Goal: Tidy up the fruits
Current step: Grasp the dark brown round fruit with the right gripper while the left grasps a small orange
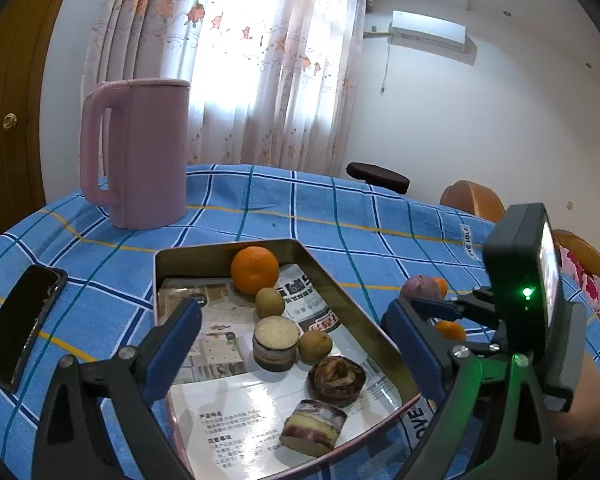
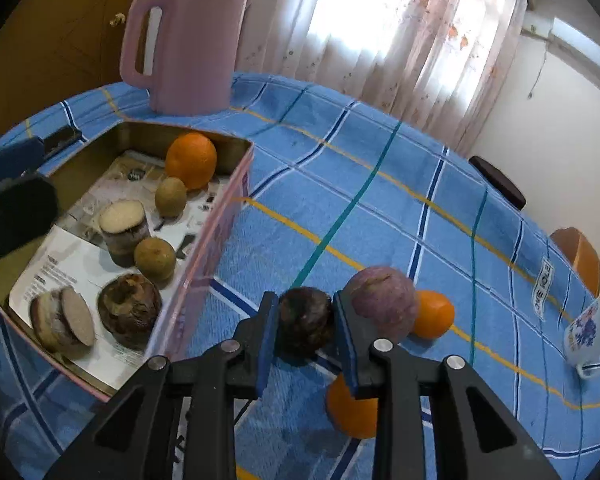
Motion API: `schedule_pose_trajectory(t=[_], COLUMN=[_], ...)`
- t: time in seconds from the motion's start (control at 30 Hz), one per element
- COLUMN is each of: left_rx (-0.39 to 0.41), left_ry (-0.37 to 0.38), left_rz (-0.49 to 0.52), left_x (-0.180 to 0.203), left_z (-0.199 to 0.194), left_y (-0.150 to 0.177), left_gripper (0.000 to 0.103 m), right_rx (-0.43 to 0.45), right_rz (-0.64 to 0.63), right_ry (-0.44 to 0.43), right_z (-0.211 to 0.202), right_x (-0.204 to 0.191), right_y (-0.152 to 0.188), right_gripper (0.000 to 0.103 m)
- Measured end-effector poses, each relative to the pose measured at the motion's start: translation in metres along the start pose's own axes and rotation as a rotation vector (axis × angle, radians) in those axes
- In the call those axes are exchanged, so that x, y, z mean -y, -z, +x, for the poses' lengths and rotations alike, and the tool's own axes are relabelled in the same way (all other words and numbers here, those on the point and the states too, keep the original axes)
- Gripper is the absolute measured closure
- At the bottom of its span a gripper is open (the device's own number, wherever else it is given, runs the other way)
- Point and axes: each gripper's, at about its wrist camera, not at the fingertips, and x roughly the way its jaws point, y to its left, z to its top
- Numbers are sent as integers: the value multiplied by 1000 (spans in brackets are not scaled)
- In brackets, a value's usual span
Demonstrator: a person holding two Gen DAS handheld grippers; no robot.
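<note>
Right wrist view: the right gripper [image 2: 305, 330] clamps a dark round fruit [image 2: 306, 326] between its blue pads, above the checked tablecloth [image 2: 380, 208] just outside the tin tray [image 2: 204, 256].

From that held fruit, the tray lies toward nine o'clock, its long pink wall running from seven to eleven o'clock, so the coming move looks like a short carry leftward over that rim. Open paper lies inside near the wall, beside the shrivelled brown fruit [image 2: 129, 310] and the kiwi [image 2: 155, 258]. Crowding the gripper at three o'clock are a purple fruit [image 2: 382, 300] and an orange [image 2: 434, 314]; another orange [image 2: 352, 412] sits under the right finger. The left gripper [image 1: 292, 340] hangs wide open over the tray, empty, and is nearer its contents.
</note>
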Motion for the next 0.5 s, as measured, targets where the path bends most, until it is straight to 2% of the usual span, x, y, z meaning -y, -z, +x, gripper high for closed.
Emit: schedule_pose_trajectory(t=[0.07, 0.13, 0.27, 0.5], left_rx=[5, 5, -3, -4], left_ry=[-3, -3, 1, 19], left_rz=[0, -8, -10, 7], left_x=[0, -2, -2, 8], left_z=[-1, 0, 2, 2], left_y=[-1, -2, -3, -6], left_gripper=[7, 7, 7, 7], right_rx=[-3, 14, 61, 146], right_rz=[-5, 4, 35, 53], right_ry=[4, 8, -58, -13], right_z=[-2, -6, -17, -49], right_x=[-1, 0, 2, 10], right_y=[1, 2, 7, 21], right_gripper=[73, 81, 81, 81])
